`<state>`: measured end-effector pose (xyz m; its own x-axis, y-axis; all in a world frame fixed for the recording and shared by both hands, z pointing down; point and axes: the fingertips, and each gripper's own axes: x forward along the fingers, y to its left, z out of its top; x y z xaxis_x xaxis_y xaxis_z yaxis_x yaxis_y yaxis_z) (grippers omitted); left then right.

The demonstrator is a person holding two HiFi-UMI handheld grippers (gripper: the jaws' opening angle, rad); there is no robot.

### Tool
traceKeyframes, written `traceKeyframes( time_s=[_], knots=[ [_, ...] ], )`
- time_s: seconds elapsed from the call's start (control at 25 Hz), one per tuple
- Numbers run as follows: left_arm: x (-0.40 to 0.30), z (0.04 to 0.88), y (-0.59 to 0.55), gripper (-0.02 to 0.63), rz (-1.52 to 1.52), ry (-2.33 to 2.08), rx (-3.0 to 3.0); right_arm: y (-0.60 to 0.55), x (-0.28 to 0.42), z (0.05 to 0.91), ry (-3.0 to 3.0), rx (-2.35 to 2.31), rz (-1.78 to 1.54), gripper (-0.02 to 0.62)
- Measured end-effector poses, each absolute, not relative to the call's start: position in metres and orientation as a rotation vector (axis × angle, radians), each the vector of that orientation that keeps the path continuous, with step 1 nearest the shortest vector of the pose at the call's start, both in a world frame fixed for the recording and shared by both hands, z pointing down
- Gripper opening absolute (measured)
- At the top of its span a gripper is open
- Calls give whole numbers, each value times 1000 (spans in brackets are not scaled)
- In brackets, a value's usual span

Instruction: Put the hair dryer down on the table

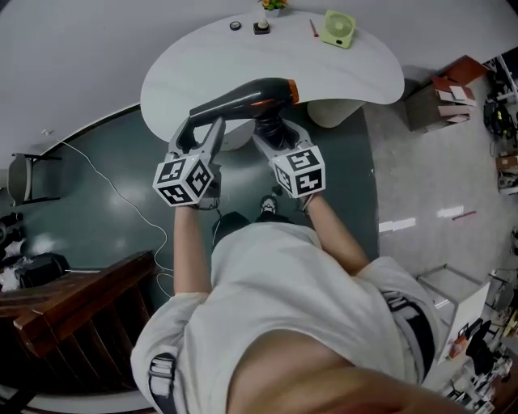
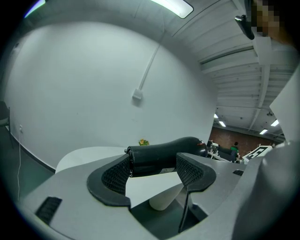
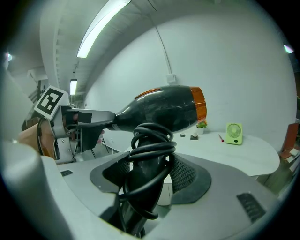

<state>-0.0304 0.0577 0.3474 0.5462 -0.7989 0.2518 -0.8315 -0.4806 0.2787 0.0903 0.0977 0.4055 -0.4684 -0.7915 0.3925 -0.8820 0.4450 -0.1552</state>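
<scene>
A black hair dryer [image 1: 243,99] with an orange ring at its wide end hangs level over the near edge of the white table [image 1: 356,69]. My left gripper [image 1: 201,133] is shut on its narrow end [image 2: 159,157], which lies crosswise between the pads. My right gripper [image 1: 277,133] is shut on the handle [image 3: 146,173], which has the black cord wound round it. In the right gripper view the dryer's body [image 3: 164,110] fills the middle, the left gripper [image 3: 70,119] holds its tip at the left, and the table [image 3: 243,154] lies beyond.
At the table's far edge stand a green fan [image 1: 338,28], a small plant [image 1: 273,5], two small dark items [image 1: 261,27] and a red pen [image 1: 313,28]. A chair [image 1: 24,178] and dark wooden furniture [image 1: 73,323] are at the left, boxes [image 1: 445,97] at the right.
</scene>
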Motion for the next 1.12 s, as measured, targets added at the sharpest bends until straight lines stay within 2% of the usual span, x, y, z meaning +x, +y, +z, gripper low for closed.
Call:
traceKeyframes(
  time_s=[1.12],
  knots=[
    [-49, 375, -67, 321, 182, -1339, 2378, -26, 71, 425, -2443, 1388, 573, 256]
  ],
)
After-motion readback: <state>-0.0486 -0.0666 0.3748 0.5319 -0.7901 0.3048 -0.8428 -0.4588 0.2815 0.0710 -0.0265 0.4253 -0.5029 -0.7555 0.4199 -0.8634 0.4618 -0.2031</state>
